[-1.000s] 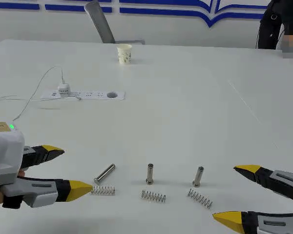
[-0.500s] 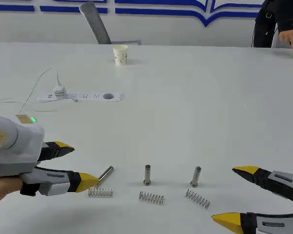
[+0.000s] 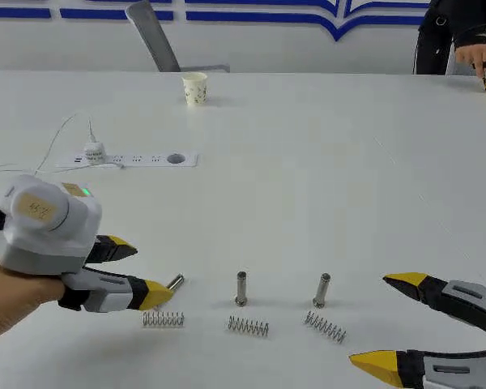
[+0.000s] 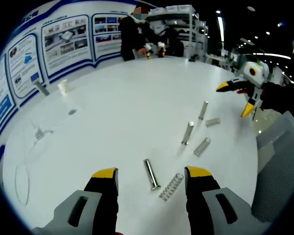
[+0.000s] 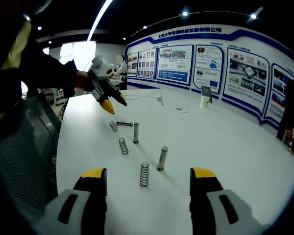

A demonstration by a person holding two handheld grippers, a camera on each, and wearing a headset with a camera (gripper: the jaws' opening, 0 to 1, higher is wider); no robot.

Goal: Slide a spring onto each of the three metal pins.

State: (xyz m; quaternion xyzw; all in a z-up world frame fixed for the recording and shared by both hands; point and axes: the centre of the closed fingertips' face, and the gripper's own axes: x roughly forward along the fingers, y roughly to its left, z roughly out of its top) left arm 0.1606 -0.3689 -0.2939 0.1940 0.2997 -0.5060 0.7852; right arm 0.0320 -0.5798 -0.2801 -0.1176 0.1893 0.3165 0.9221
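Note:
Three metal pins stand in a row on the white table: the left pin (image 3: pixel 175 282) lies on its side, the middle pin (image 3: pixel 241 288) and the right pin (image 3: pixel 322 290) stand upright. A spring lies in front of each: left spring (image 3: pixel 163 319), middle spring (image 3: pixel 248 326), right spring (image 3: pixel 325 327). My left gripper (image 3: pixel 146 271) is open, its yellow tips straddling the near end of the lying pin (image 4: pixel 150 174), with a spring (image 4: pixel 170 186) beside it. My right gripper (image 3: pixel 375 319) is open and empty, to the right of the right spring (image 5: pixel 144 174) and the right pin (image 5: pixel 161 158).
A white power strip (image 3: pixel 130 160) with a plugged-in charger and cable lies at the back left. A paper cup (image 3: pixel 194 87) stands farther back, with a chair (image 3: pixel 150 32) behind the table. Another person's hand (image 3: pixel 478 57) is at the far right corner.
My left gripper has moved right and a little forward, so its tips now reach the lying pin. The right gripper has stayed put. The pins and springs have not moved.

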